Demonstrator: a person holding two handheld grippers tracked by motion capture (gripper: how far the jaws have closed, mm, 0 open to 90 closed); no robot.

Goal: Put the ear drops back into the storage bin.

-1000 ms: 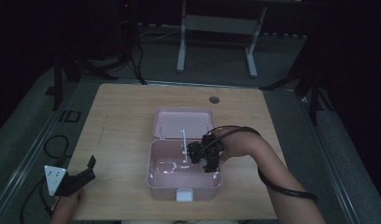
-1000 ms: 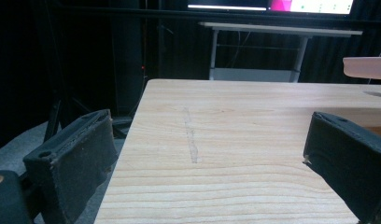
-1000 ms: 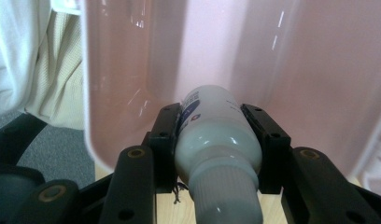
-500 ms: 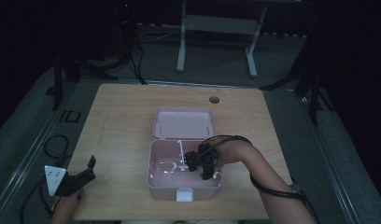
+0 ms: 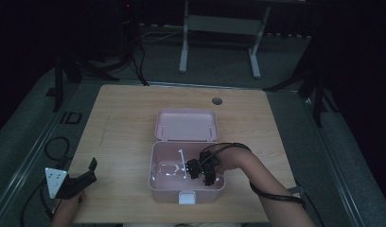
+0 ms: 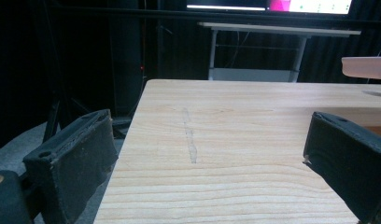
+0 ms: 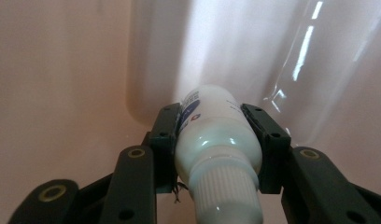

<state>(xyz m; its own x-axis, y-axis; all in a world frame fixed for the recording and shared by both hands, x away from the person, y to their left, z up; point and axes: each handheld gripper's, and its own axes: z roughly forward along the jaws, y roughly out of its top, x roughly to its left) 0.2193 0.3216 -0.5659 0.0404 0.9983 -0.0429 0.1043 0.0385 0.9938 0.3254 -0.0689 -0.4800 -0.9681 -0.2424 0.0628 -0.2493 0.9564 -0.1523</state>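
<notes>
A pink box (image 5: 155,182) stands open in the middle of the wooden table (image 5: 125,132), its lid (image 5: 185,125) folded back. My right gripper (image 5: 193,169) reaches down inside the box, shut on a white bottle (image 7: 215,135) with a ribbed cap and a blue label. In the right gripper view both jaws press the bottle's sides, and the box's pink wall (image 7: 62,70) lies close behind. My left gripper (image 5: 84,176) rests at the table's front left corner, open with nothing between its jaws; in the left gripper view bare wood (image 6: 235,140) lies between them.
A round hole (image 5: 217,101) sits near the table's far edge. A white latch (image 5: 187,197) hangs on the box's front. Cables (image 5: 54,146) trail on the floor at the left. A metal stand (image 5: 219,28) is behind the table.
My right gripper has sunk with the bottle deeper into the pink box. The left gripper has stayed where it was.
</notes>
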